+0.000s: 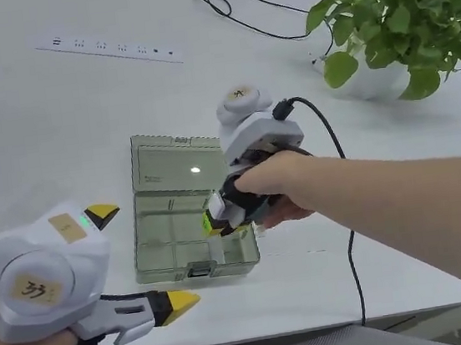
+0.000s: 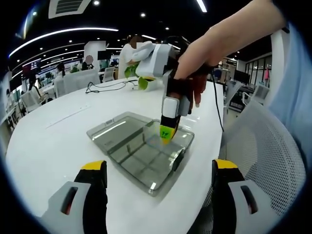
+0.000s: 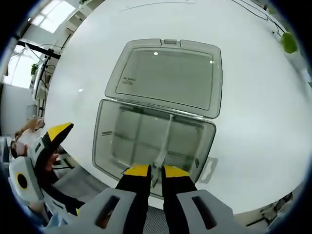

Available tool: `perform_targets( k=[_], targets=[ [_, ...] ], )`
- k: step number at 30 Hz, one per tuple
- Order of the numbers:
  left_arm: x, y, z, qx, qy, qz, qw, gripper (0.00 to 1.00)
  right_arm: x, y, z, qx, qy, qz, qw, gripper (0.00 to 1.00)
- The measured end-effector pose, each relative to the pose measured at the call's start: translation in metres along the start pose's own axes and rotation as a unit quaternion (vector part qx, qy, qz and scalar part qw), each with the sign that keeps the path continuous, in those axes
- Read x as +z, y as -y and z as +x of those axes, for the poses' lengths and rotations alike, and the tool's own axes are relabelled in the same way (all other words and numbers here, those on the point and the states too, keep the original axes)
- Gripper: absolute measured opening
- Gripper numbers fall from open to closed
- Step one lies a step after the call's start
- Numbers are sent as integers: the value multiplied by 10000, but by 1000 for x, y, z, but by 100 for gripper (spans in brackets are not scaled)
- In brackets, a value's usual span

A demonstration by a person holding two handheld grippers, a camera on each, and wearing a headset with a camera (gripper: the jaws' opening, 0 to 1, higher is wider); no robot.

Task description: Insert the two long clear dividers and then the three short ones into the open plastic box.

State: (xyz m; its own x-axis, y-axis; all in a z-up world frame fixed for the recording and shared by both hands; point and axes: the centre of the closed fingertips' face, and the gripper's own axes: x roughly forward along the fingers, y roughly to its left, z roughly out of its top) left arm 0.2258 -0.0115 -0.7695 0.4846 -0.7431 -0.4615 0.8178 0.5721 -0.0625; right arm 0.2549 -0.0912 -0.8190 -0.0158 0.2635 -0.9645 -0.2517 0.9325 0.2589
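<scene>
1. Table (image 1: 41, 137): white. My head view takes in its near edge and the surface beyond.

2. Plastic box (image 1: 140, 234): smoky clear, open, standing near the table's near edge. Its lid (image 1: 170, 163) is folded back flat toward the far side. I can see faint partition lines in the base, but I cannot count them with certainty.

3. Right gripper (image 3: 151, 170): I have it held over the right-hand part of the box base, pointing down into it. Its yellow-tipped fingers (image 3: 139, 171) are drawn in almost together, gripping item 4.

4. Clear divider (image 3: 165, 139): a thin strip standing on edge inside the box. It runs from the near wall toward the hinge side. Its near end sits between the right fingertips, and the rest extends straight ahead of them across the base.

5. Left gripper (image 2: 158, 165): held low off the near edge of the table, left of the box. Its fingers (image 2: 92, 168) are spread wide and carry nothing. The box lies ahead of them, well apart.

6. Power strip (image 1: 110, 48): white, toward the far edge.

7. Potted plant (image 1: 397, 17): green, at the far right corner.

8. Black cable (image 1: 333, 147): trails from the right gripper over the table.
</scene>
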Motion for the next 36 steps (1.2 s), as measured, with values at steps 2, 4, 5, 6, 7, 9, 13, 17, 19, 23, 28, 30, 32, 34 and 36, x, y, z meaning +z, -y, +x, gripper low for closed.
perform_targets(
  k=[2, 4, 5, 6, 7, 9, 13, 17, 19, 23, 28, 30, 32, 34, 36],
  targets=[
    [0, 1, 0, -8, -5, 22, 10000, 90, -6, -3, -1, 119, -67, 230, 9996, 7],
    [1, 1, 0, -24, 1, 28, 10000, 90, -8, -4, -2, 156, -43, 233, 9996, 6],
    [1, 2, 0, -22, 0, 39, 10000, 90, -9, -5, -1, 162, -75, 252, 9995, 5],
    [1, 2, 0, -25, -6, 43, 10000, 90, -10, -7, -1, 163, -77, 291, 9994, 5],
    [1, 2, 0, -27, 0, 41, 10000, 90, -11, -8, -1, 124, -94, 248, 9996, 4],
    [0, 2, -1, -14, -7, 39, 10000, 90, -11, -8, -1, 34, -114, 245, 9996, 4],
    [1, 1, -2, 5, 15, 26, 10000, 90, -11, -7, -1, -69, -136, 340, 9993, 2],
    [1, 1, -2, 5, 13, 29, 10000, 90, -11, -7, -1, -97, -139, 420, 9990, 1],
    [2, 1, -2, -3, 25, 31, 10000, 90, -11, -7, -1, -130, -144, 468, 9987, 1],
    [2, 2, -1, -14, 25, 36, 10000, 90, -12, -7, -1, -167, -152, 432, 9988, 0],
    [3, 2, -2, -8, 34, 49, 10000, 90, -11, -7, -2, -198, -115, 365, 9991, 0],
    [3, 2, -2, -3, 31, 49, 10000, 90, -11, -6, -2, -161, -87, 381, 9991, 1],
    [3, 1, -2, 3, 23, 47, 10000, 90, -11, -6, -2, -128, -52, 340, 9993, 1],
    [3, 1, -2, -1, 33, 41, 10000, 90, -10, -6, -2, -100, -21, 294, 9995, 2],
    [3, 2, -2, -5, 20, 52, 10000, 90, -10, -7, -2, -75, 14, 218, 9997, 2]
  ],
)
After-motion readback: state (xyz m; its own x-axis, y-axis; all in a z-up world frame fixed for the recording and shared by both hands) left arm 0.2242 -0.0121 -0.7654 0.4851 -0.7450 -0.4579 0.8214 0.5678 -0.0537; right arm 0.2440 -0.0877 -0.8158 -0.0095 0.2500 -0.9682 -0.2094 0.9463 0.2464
